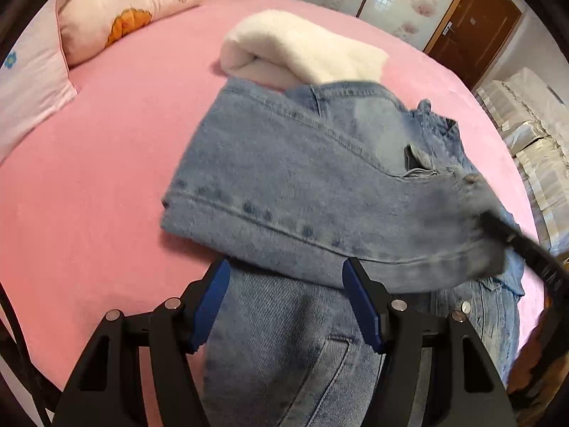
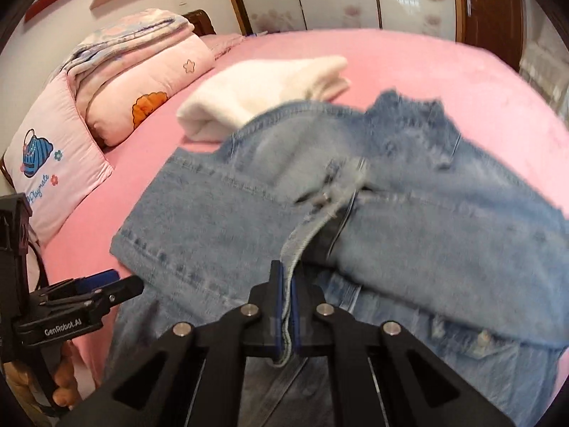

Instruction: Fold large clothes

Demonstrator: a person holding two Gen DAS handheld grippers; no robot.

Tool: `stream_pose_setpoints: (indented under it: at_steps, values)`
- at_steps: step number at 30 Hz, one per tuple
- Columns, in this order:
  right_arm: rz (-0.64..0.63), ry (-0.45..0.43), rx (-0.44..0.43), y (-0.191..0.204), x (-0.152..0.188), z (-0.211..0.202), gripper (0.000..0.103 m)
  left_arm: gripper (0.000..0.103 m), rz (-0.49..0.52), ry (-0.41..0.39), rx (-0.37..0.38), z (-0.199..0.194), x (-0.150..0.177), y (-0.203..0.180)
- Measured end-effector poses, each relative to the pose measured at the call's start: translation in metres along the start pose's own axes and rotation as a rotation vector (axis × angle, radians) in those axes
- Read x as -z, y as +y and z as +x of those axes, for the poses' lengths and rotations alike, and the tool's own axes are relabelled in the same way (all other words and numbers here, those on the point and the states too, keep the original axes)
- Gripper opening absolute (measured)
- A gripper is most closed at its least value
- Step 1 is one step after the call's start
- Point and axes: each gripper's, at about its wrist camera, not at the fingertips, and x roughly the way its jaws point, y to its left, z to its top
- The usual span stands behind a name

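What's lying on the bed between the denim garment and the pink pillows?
Only bare pink sheet; both views show it. The folded white fleece sits behind the denim garment, beside the pillows.

Both wrist cameras look steeply down along their own fingers from close above the denim jacket (image 1: 284, 185), the left beside the right, sharing the pink bed (image 1: 106, 142), the white folded garment (image 2: 249, 96) and the pillows (image 2: 64, 156).

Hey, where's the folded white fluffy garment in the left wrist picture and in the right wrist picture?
Left wrist: the white garment lies upper centre, just beyond the denim jacket.
Right wrist: the white garment lies upper left of centre, behind the jacket's far edge.
Shared landmark: the pink pillow with the orange flower, left of it.
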Motion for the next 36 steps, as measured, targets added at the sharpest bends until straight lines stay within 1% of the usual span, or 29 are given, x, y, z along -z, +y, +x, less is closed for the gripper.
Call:
stream_pose_setpoints:
  at_steps: [4,6,8,9,11,12,14,15,16,17,18,19,20,21,22,23,25,26,27,28,30,31,33,36]
  values:
    - [-0.035,-0.134,0.038,-0.009,-0.035,-0.041,0.003,0.065,-0.001,-0.044,-0.006,-0.012,-0.013,0.002]
    - [-0.048,-0.216,0.086,-0.019,-0.053,-0.068,0.003,0.065,-0.003,-0.062,-0.002,-0.014,-0.019,0.001]
    - [-0.045,-0.27,0.134,-0.033,-0.064,-0.086,0.003,0.065,0.001,-0.069,0.0,-0.013,-0.023,-0.001]
    - [-0.041,-0.286,0.164,-0.043,-0.067,-0.093,0.003,0.065,0.006,-0.069,0.0,-0.011,-0.026,-0.003]
    - [-0.027,-0.29,0.21,-0.061,-0.067,-0.098,0.003,0.065,0.013,-0.066,0.004,-0.006,-0.028,-0.008]
    - [-0.01,-0.28,0.23,-0.074,-0.066,-0.097,0.003,0.065,0.02,-0.064,0.009,-0.001,-0.031,-0.012]
    - [0.037,-0.225,0.239,-0.103,-0.058,-0.084,0.003,0.065,0.034,-0.054,0.021,0.008,-0.037,-0.019]
    - [0.071,-0.171,0.252,-0.121,-0.05,-0.069,0.004,0.065,0.042,-0.051,0.032,0.016,-0.041,-0.022]
    - [0.091,-0.117,0.269,-0.134,-0.043,-0.054,0.005,0.065,0.052,-0.047,0.028,0.021,-0.044,-0.025]
    - [0.103,-0.075,0.283,-0.142,-0.036,-0.042,0.006,0.065,0.069,-0.043,0.011,0.029,-0.049,-0.029]
    - [0.139,0.009,0.313,-0.16,-0.025,-0.023,0.009,0.065,0.088,-0.037,-0.004,0.037,-0.055,-0.032]
    - [0.175,0.058,0.329,-0.171,-0.016,-0.013,0.01,0.065,0.099,-0.03,-0.018,0.044,-0.059,-0.034]
    - [0.24,0.1,0.316,-0.188,-0.005,-0.005,0.011,0.065,0.108,-0.022,-0.032,0.05,-0.063,-0.036]
    - [0.288,0.11,0.289,-0.196,0.002,-0.002,0.011,0.065,0.117,-0.011,-0.041,0.058,-0.069,-0.036]
    - [0.376,0.112,0.227,-0.214,0.012,-0.003,0.011,0.065,0.118,0.004,-0.046,0.065,-0.074,-0.036]
    - [0.43,0.107,0.185,-0.224,0.018,-0.005,0.011,0.065,0.117,0.017,-0.044,0.072,-0.078,-0.035]
    - [0.487,0.094,0.134,-0.238,0.026,-0.008,0.013,0.065,0.105,0.039,-0.048,0.086,-0.092,-0.03]
    - [0.496,0.09,0.119,-0.241,0.028,-0.009,0.017,0.065,0.103,0.046,-0.048,0.092,-0.097,-0.027]
    - [0.498,0.088,0.107,-0.244,0.029,-0.009,0.024,0.065,0.1,0.064,-0.058,0.102,-0.105,-0.025]
    - [0.495,0.088,0.101,-0.244,0.028,-0.008,0.028,0.065,0.096,0.075,-0.059,0.108,-0.109,-0.023]
    - [0.473,0.088,0.09,-0.243,0.025,-0.004,0.043,0.065,0.089,0.101,-0.056,0.121,-0.118,-0.019]
    - [0.46,0.093,0.091,-0.241,0.025,0.0,0.045,0.067,0.08,0.111,-0.053,0.126,-0.121,-0.017]
    - [0.447,0.11,0.092,-0.236,0.021,0.012,0.046,0.076,0.063,0.116,-0.049,0.135,-0.126,-0.013]
    - [0.402,0.127,0.079,-0.227,0.021,0.026,0.045,0.077,0.052,0.117,-0.039,0.142,-0.128,-0.01]
